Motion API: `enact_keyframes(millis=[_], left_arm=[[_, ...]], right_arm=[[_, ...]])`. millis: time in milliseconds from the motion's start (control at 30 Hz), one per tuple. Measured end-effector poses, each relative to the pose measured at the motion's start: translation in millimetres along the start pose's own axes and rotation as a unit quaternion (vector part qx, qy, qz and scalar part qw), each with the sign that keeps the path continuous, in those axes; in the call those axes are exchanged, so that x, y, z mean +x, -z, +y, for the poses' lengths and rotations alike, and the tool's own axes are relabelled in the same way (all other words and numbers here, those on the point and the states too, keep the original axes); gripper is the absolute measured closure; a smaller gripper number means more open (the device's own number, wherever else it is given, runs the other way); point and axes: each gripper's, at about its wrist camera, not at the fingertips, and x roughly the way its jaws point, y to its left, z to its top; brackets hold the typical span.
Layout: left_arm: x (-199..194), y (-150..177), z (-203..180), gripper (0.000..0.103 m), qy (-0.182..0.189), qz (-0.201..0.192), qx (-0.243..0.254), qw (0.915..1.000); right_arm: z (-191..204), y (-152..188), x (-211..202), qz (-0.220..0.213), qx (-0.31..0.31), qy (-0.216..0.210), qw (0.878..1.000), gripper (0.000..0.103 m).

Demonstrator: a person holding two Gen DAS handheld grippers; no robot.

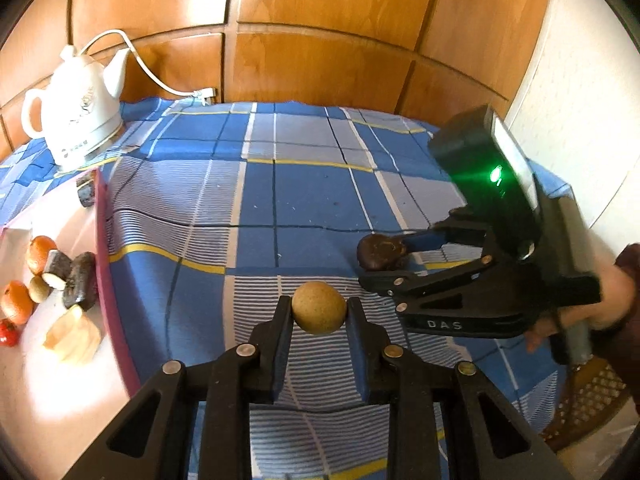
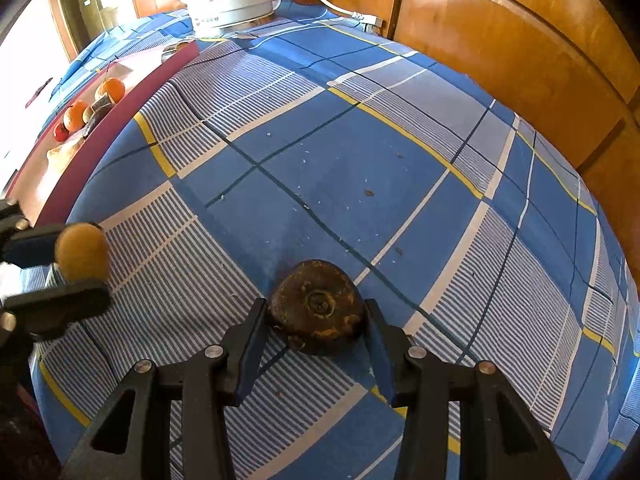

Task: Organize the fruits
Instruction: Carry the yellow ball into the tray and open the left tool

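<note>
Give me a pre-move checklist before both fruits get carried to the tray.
1. Left gripper shut on the round tan fruit: ok, the pads press both its sides.
2. Tan fruit clear of the checked cloth: cannot tell for sure, though it looks lifted.
3. Right gripper shut on the dark brown fruit: ok, its fingers sit against both sides.
4. Dark fruit off the cloth: not ok, it appears to rest on it.
5. Free spot on the pink tray: ok, bare surface shows near the oranges.
6. Kettle out of the path: ok, it stands behind the tray.
</note>
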Motion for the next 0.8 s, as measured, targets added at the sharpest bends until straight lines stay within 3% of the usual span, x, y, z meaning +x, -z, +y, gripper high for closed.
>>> enact_keyframes(millis=[200,300,400,533,700,800], left_arm=[[-38.3,-7.5,30.6,0.076,-0.005,-0.039,-0.043,0.9983],[-58.2,-7.8,60.3,0.076,-0.034,-0.059,-0.074,0.9949],[-70.9,-1.6,95.6,0.076,-0.076,-0.064,-0.112,0.9887],[-74.8,16.0,145.4,0.076,-0.126,-0.042,-0.18,0.9746],[-81.6,35.9,183.9,0.076,-0.13,-0.039,-0.247,0.9596],[-83.6,40.7,193.6,0.076,-0.121,-0.041,-0.261,0.9568]], right_arm=[[6.1,0.0,-1.0,-0.003,-0.016,0.014,1.0,0.056],[6.8,-0.1,-1.1,-0.004,-0.019,0.017,1.0,0.056],[7.0,0.1,-1.5,-0.005,-0.022,0.019,1.0,0.056],[7.8,1.2,-2.1,-0.006,-0.022,0.02,1.0,0.056],[8.9,1.5,-2.1,-0.006,-0.022,0.02,1.0,0.056],[7.9,1.8,-2.6,-0.006,-0.021,0.019,1.0,0.056]])
